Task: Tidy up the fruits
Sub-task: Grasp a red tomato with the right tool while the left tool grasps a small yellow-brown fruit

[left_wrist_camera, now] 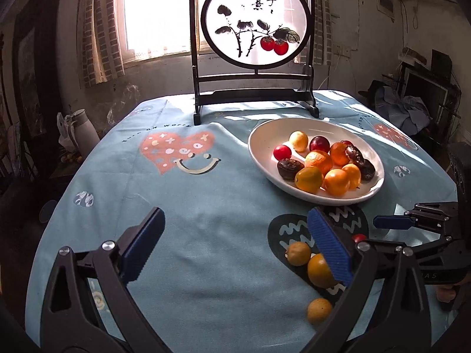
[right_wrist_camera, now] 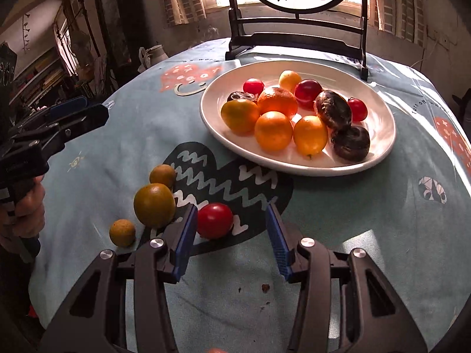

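Observation:
A white plate (left_wrist_camera: 265, 135) (right_wrist_camera: 378, 123) holds several orange, yellow, red and dark brown fruits. On the cloth in front of it lie a red cherry tomato (right_wrist_camera: 215, 220) (left_wrist_camera: 359, 238) and three yellow-green fruits (right_wrist_camera: 154, 205) (left_wrist_camera: 298, 253). My right gripper (right_wrist_camera: 232, 207) points down at the tomato, which sits between its blue pads, close to the left one and clear of the other. It also shows side-on in the left wrist view (left_wrist_camera: 391, 222). My left gripper (left_wrist_camera: 235, 217) stands wide open over bare cloth, left of the loose fruits, with nothing in it; the right wrist view shows it (right_wrist_camera: 82, 114) at the far left.
A dark wooden stand with a round persimmon painting (left_wrist_camera: 256, 20) (right_wrist_camera: 294, 29) stands at the table's far edge behind the plate. The blue patterned tablecloth (left_wrist_camera: 206, 200) drops off at the left and right. A white jug (left_wrist_camera: 82, 129) stands beyond the left edge. Small crumbs (right_wrist_camera: 265, 287) lie near me.

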`<action>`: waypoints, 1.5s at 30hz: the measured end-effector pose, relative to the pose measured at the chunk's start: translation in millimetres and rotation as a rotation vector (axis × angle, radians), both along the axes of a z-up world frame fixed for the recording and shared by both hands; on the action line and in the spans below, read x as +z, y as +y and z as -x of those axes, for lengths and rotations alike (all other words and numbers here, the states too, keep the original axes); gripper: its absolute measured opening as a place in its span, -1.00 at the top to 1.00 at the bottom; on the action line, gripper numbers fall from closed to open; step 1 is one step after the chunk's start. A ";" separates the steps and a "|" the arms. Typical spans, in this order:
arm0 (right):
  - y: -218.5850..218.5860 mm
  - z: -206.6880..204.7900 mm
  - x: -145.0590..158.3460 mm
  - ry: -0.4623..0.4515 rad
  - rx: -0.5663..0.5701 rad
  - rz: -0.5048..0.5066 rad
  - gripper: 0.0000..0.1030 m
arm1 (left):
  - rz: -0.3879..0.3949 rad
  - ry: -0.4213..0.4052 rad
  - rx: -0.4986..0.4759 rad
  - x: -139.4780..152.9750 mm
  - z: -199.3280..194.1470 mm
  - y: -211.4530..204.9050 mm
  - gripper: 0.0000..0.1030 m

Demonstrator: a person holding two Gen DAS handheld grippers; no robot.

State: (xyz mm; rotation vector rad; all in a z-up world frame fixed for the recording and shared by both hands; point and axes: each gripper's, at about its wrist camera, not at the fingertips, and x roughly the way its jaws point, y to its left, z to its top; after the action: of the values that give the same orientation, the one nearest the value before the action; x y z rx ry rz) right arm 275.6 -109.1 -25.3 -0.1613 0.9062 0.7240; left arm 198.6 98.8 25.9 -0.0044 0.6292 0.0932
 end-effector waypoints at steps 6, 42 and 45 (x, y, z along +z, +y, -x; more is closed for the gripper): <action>8.5 7.0 -5.3 0.008 0.056 0.023 0.08 | 0.007 0.017 0.008 -2.2 -3.0 2.4 -0.92; 36.3 8.9 -10.5 -0.047 0.100 0.042 0.31 | 0.009 0.022 0.006 -4.5 0.1 3.8 -0.92; 39.8 8.1 -10.7 -0.046 0.105 0.043 0.31 | 0.015 0.018 0.003 -3.6 1.8 4.3 -0.92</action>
State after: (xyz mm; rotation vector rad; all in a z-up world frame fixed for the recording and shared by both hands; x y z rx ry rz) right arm 267.5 -69.3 -36.0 -0.2641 0.8743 0.7950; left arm 196.8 103.1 22.4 -0.0187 0.6479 0.0919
